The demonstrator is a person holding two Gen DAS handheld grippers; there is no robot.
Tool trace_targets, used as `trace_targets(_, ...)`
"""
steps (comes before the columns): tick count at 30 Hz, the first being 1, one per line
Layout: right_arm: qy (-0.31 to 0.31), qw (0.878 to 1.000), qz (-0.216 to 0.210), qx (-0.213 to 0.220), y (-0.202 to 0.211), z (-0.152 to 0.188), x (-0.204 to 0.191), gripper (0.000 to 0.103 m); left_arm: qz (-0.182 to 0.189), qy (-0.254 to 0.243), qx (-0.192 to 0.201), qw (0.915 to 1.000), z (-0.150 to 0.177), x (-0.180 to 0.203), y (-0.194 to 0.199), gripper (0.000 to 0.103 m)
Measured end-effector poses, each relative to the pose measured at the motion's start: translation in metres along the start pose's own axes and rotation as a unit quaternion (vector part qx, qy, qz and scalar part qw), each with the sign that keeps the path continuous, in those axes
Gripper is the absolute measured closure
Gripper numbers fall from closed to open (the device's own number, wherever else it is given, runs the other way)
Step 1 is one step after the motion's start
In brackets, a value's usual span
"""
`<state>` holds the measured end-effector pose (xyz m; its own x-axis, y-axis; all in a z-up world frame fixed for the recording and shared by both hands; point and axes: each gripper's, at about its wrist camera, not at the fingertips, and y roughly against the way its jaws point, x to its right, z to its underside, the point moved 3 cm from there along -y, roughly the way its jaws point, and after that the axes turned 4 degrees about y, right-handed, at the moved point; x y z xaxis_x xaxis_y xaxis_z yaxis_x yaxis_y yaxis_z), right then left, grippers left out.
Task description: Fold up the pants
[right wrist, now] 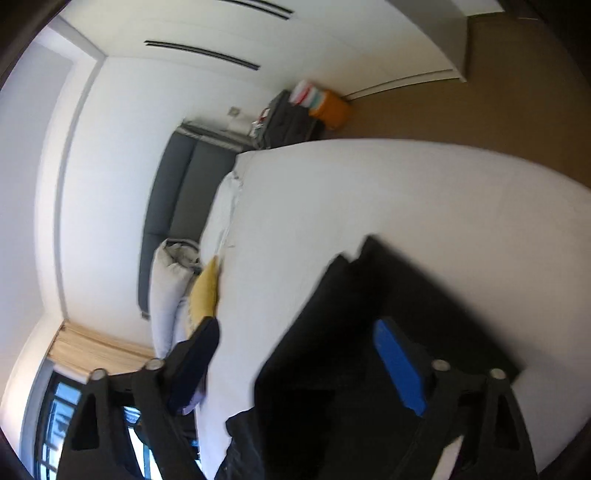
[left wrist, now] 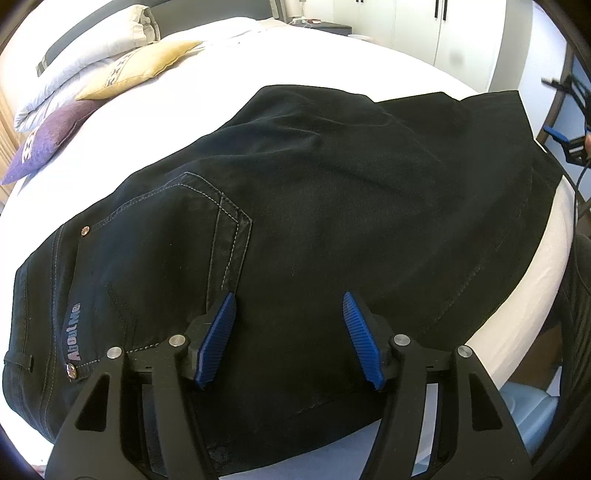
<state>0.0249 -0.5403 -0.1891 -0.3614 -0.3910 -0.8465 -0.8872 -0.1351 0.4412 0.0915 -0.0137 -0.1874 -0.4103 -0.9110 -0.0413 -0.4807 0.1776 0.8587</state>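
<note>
Here the left gripper [left wrist: 289, 306] has its two blue-padded fingers spread apart with nothing between them, poised just above the one pair of black pants [left wrist: 332, 206]. The pants lie folded lengthwise on the white bed [left wrist: 229, 66], waistband toward the left of the left wrist view, leg ends toward the far right near the bed's edge. One back pocket [left wrist: 162, 251] faces up, outlined in pale stitching, with two small metal rivets at its corners and a printed label [left wrist: 74, 330] beside it.

The right gripper [right wrist: 295, 332] also has its two fingers well apart and holds nothing; its view is rolled sideways and blurred. Under it the pants [right wrist: 388, 314] show as a dark shape on the bed [right wrist: 369, 192]. In the left wrist view this gripper [left wrist: 565, 110] appears at the far right edge, off the bed and clear of the cloth.

At the head of the bed lie three cushions: one purple [left wrist: 51, 144], one yellow [left wrist: 140, 66] and one larger pale pillow [left wrist: 81, 48]. Beyond stand a grey headboard [right wrist: 173, 206], a dark bedside table [right wrist: 288, 118] and white cupboard doors [left wrist: 443, 26].
</note>
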Motion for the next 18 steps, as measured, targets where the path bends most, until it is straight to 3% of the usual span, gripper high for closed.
trace_targets(4, 0.028, 0.997, 0.01, -0.073, -0.021, 0.011, 0.006, 0.038, -0.004, -0.001, -0.002, 1.0, -0.001, 0.001, -0.001, 0.043)
trace_targets(7, 0.166, 0.978, 0.057, -0.115, -0.038, 0.032, -0.01, 0.041, -0.006, -0.003, -0.004, 1.0, -0.002, 0.002, -0.001, 0.043)
trace_targets(8, 0.177, 0.974, 0.04, -0.136, -0.042, 0.038, -0.011, 0.043, -0.006, -0.003, -0.004, 1.0, -0.003, 0.002, -0.002, 0.043)
trace_targets(9, 0.156, 0.976, 0.016, -0.153, -0.045, 0.042, -0.007, 0.043, -0.006, -0.003, -0.004, 1.0, -0.003, 0.002, -0.002, 0.043)
trace_targets(11, 0.041, 0.984, -0.037, -0.169, -0.052, 0.047, 0.011, 0.043, -0.007, -0.002, -0.003, 1.0, -0.003, 0.002, -0.002, 0.043)
trace_targets(14, -0.125, 0.973, -0.095, -0.171, -0.055, 0.055, 0.04, 0.05, -0.008, -0.003, -0.002, 1.0, -0.003, 0.003, -0.002, 0.043)
trace_targets(18, -0.208, 0.962, -0.115, -0.137, -0.056, 0.059, 0.054, 0.051, -0.006, -0.004, 0.002, 1.0, -0.002, 0.003, -0.002, 0.043)
